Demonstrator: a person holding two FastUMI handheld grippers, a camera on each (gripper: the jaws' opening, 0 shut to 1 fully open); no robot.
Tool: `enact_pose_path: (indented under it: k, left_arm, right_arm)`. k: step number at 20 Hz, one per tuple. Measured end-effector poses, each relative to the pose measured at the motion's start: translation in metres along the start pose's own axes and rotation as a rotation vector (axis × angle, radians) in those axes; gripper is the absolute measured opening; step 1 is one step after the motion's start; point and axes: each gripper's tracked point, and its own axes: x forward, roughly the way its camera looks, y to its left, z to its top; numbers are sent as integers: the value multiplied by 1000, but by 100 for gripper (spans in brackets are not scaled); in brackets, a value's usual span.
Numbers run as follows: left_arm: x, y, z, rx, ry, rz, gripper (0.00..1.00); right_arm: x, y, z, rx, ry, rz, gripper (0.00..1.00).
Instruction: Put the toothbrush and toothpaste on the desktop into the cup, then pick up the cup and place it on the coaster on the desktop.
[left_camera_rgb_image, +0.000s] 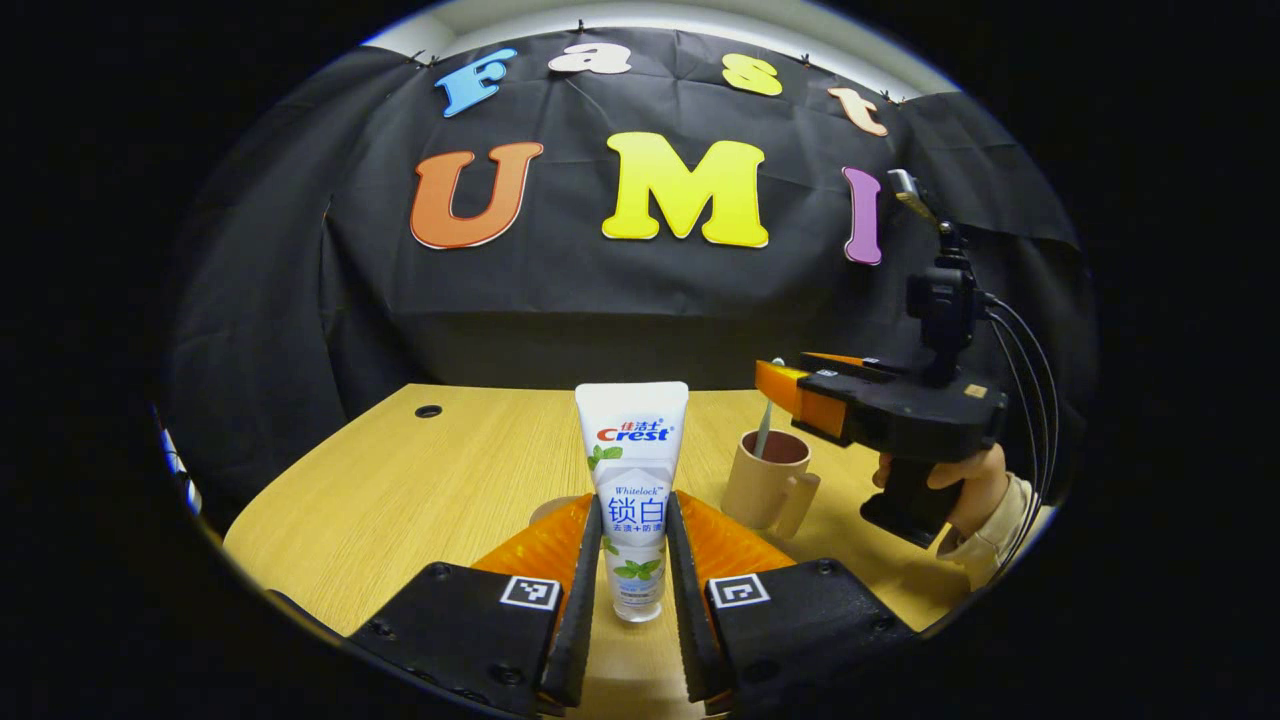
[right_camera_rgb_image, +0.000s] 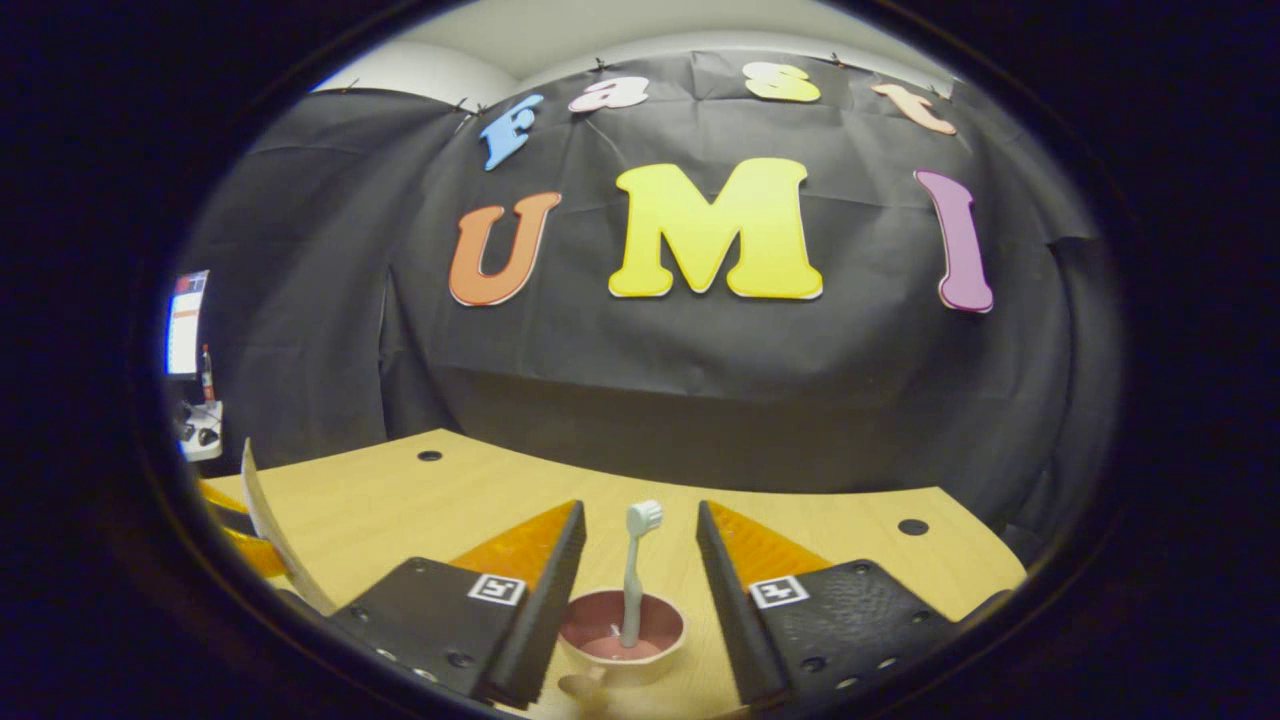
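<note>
Toothbrush (right_camera_rgb_image: 634, 580) already stands in the cup (right_camera_rgb_image: 622, 630) — right gripper (right_camera_rgb_image: 640, 590) hovers over it, fingers apart, empty. Left gripper (left_camera_rgb_image: 634, 560) clamps the toothpaste (left_camera_rgb_image: 632, 480) upright above the desk (left_camera_rgb_image: 400, 490). Next — probably carry it over and drop it in.

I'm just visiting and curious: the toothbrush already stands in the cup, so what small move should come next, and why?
Probably the left tongs should carry the toothpaste toward the cup on its right. The tube is already clamped upright between them, while the toothbrush stands in the cup and the right tongs hang open above it, so they may need to back away first.
</note>
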Motion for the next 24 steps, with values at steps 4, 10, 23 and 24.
enact_pose_path:
  k: [4, 10, 23, 24]
  left_arm:
    - [18, -13, 24, -4, -35, -21, 40]
    - [54, -49, 59, 21, -93, -67, 40]
    - [146, -118, 84, 71, -166, -120, 40]
    - [148, -116, 86, 66, -171, -115, 40]
  right_arm:
    - [-33, -17, 0, 12, -22, -7, 95]
    - [-83, -64, -26, 90, -6, -36, 96]
    - [-93, -105, -82, 134, 53, -123, 96]
    - [-94, -107, -79, 141, 42, -132, 96]
